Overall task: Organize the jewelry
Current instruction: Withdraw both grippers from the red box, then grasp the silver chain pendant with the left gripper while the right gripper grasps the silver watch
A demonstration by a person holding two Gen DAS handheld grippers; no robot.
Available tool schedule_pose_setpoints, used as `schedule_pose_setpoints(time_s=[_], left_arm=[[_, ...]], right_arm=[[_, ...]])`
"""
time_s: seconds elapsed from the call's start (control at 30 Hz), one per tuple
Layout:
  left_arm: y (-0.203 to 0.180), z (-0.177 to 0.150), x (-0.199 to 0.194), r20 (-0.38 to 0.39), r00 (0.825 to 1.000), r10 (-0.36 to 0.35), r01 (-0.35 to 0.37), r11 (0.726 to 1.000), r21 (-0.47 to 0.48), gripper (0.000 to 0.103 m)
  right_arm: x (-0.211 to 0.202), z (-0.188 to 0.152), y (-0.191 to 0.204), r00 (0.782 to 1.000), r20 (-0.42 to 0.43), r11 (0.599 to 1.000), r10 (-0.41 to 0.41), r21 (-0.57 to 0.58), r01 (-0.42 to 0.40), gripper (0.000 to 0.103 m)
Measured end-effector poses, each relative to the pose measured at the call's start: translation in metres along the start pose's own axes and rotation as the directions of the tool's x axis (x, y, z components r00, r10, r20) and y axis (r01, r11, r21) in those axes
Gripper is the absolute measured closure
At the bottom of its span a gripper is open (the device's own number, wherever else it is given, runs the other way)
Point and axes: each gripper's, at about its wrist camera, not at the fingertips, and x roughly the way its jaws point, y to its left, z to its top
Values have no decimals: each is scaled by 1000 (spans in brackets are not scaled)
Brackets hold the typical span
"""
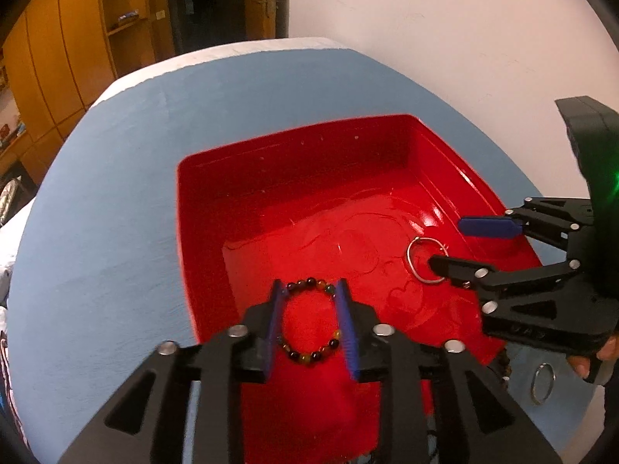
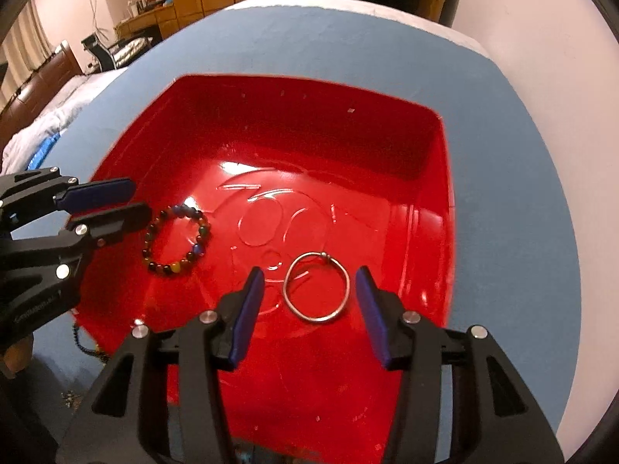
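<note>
- A red tray (image 2: 425,147) sits on a desk (image 1: 116,193) with a blue top, close to a pale wall.
- A beaded bracelet (image 2: 176,237) of dark, amber and blue beads lies flat on the tray floor, towards the tray's left side in the right wrist view.
- The left tool (image 1: 311,290) hangs over that bracelet with its blue pads spread. In its own view the pads line up with the loop's outer sides; the right wrist view shows them at the loop's left edge, and I cannot tell whether they touch it.
- A thin silver bangle (image 2: 317,288) with a small clasp lies flat on the tray floor, right of the bracelet and well apart from it.
- The right tool (image 2: 309,286) stands over the bangle, jaws spread wider than the ring, clear gaps showing on both sides.
- Outside the tray, on the desk near the right tool, lies another silver ring (image 1: 542,382).
- A dark string of beads (image 2: 87,344) trails on the desk beside the tray's near left corner.
</note>
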Motion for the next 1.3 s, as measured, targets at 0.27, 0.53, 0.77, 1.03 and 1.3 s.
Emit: schedule_pose_setpoints(time_s=[0.27,0.53,0.77,1.03,1.3], left_arm=[[-2,-29,-72,117,993,33,-33,999,2,28],[-12,-88,-132,168,985,41,-44,999,11,19],[-11,-157,-141,149,986,70,-70,998,-2,19],[4,-211,-117,75,988,135,-134,991,-16,19],[2,-223,-94,21,994,108,-108,994,-9,19]], right_arm=[[-87,-44,0,988,154,1000,20,14,-22,33],[-145,-130,17,966,239,994,96,30,-106,18],[-143,-194,39,968,226,992,112,31,-122,18],[-106,-241,57,985,129,991,118,49,-125,28],[-74,-244,50,992,91,994,85,64,-91,39]])
